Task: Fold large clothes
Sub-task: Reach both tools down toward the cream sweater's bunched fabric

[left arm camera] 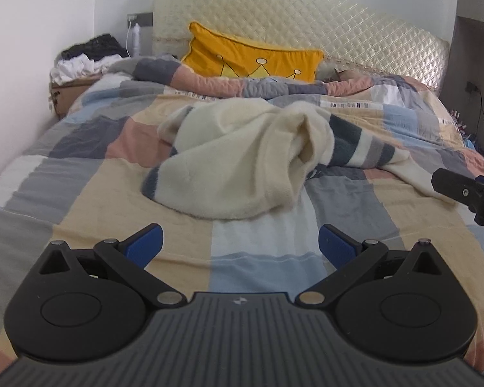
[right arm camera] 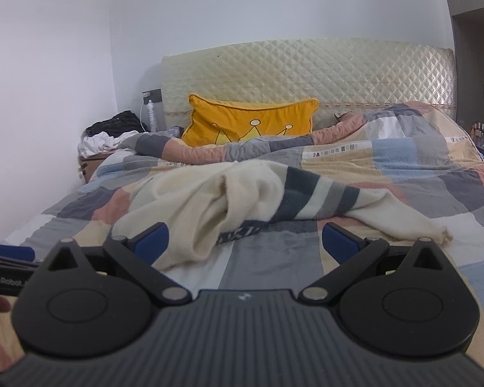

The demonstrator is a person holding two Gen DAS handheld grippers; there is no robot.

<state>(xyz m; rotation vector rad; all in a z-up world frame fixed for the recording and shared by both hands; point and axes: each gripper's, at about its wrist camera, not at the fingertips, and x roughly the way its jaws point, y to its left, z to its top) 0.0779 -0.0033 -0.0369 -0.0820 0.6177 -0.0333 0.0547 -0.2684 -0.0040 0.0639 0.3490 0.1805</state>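
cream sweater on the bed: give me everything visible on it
The cream fuzzy knit sweater with dark blue and grey stripes lies crumpled and unfolded in a heap on the patchwork quilt, mid-bed. The fabric looks soft and thick. One striped sleeve trails to the right, ending in a cream cuff. Dark lettering shows under a fold in the right wrist view. Neither open gripper touches it.

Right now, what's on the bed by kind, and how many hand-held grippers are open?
Cream striped sweater: 1
Yellow crown pillow: 1
Patchwork duvet: 1
Open grippers: 2, left hand-held gripper and right hand-held gripper
Total: 5
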